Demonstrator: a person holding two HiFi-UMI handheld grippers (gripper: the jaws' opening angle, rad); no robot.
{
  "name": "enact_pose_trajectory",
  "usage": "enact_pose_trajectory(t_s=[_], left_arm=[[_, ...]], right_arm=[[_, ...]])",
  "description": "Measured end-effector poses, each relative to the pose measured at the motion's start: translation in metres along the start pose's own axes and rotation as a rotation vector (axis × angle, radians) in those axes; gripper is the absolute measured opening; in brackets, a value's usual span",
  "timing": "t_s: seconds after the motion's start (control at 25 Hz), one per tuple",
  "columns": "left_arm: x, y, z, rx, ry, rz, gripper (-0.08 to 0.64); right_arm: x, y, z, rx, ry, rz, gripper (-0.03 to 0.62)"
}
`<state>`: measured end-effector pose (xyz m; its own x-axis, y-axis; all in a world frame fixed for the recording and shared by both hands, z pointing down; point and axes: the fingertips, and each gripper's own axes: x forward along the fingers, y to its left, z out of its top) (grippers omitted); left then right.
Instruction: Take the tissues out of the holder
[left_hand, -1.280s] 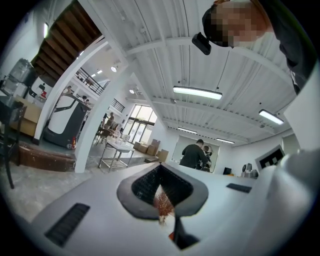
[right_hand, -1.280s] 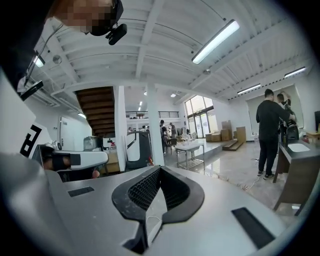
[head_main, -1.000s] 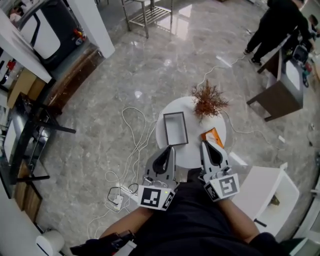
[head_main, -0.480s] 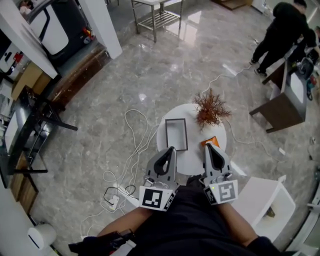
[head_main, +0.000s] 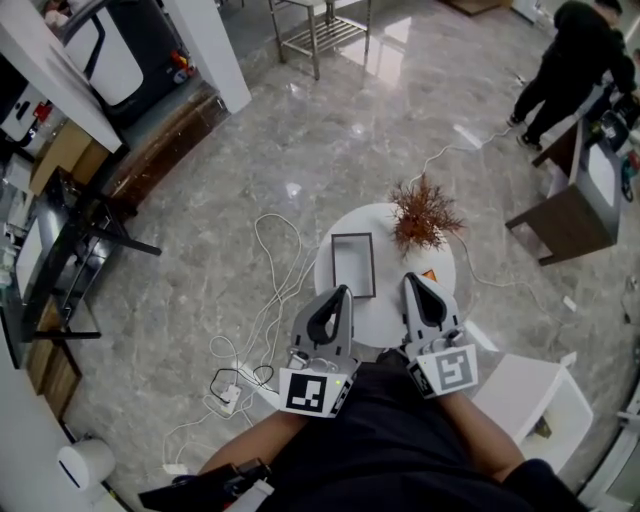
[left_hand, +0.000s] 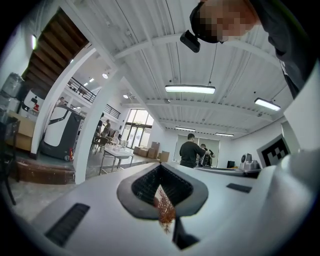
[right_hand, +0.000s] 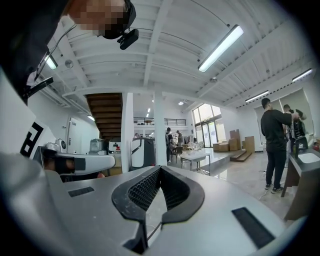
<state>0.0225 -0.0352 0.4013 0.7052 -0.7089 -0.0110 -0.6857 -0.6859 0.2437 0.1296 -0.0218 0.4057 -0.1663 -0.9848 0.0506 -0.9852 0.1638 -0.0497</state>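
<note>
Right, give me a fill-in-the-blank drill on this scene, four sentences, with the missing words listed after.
1. The white table that carries the holder is ____ in shape.
2. In the head view the holder sits to the ____ of the dried plant.
3. The left claw and the right claw both have their jaws ____.
4. The orange item lies on the table just ahead of the ____ claw.

Missing words: round; left; shut; right.

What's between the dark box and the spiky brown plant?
Just bare round white tabletop between the black rectangular holder and brown dried plant; head view shows it.
</note>
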Motion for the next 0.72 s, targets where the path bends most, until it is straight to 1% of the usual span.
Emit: enact_pose_trajectory(t_s=[0.32,0.48,0.72], left_arm=[[-0.001,0.007,0.007,0.011,-0.024,0.075,-0.001],[-0.004,0.011,0.008,0.021,-0.021,0.107,0.000],[-0.004,0.011,0.009,0.034,-0.031,0.127,-0.001]], right_arm=[[0.013,0.000,0.000,-0.030,0.049,0.046,0.009],[0.016,0.001,-0.004,-0.043,0.073,0.057,0.009],[0.018,0.003,-0.005,-0.042,0.036,0.101,0.009]])
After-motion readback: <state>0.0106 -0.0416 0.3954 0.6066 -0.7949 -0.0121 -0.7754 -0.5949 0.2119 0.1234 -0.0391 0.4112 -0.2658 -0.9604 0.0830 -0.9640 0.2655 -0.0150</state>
